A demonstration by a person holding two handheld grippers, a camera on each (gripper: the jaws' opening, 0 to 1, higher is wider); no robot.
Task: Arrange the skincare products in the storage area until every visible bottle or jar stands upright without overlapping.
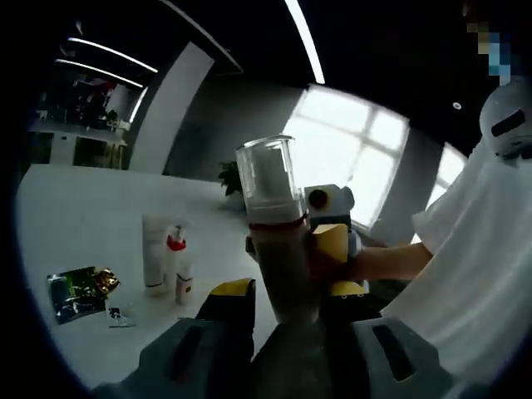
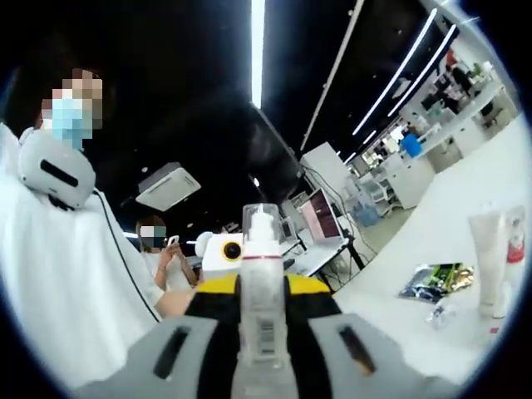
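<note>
In the left gripper view, my left gripper (image 1: 283,295) stands closed on a pump bottle (image 1: 278,241), jaws pressed to either side of its body. The bottle rises upright between them, its clear cap topmost and a red band just below that cap. My right gripper (image 1: 337,241), yellow-tipped, comes in from the right and touches the same bottle at its far side. Left of the bottle, on the white table (image 1: 83,208), stands a white tube (image 1: 155,253), and just beside it a small spray bottle (image 1: 177,262) with a red collar. Further left of the tube lies a shiny foil sachet (image 1: 79,291), flat on the table.

In the right gripper view, my right gripper (image 2: 262,312) grips the bottle (image 2: 262,283) too, jaws tight against it; the bottle stands straight up the middle, clear cap on top. Behind it shows the left gripper (image 2: 223,249). Well right of the bottle, the tube (image 2: 486,258) stands on the table (image 2: 449,208) with the spray bottle (image 2: 514,249) touching its side, and the sachet (image 2: 436,281) lies between bottle and tube.
</note>
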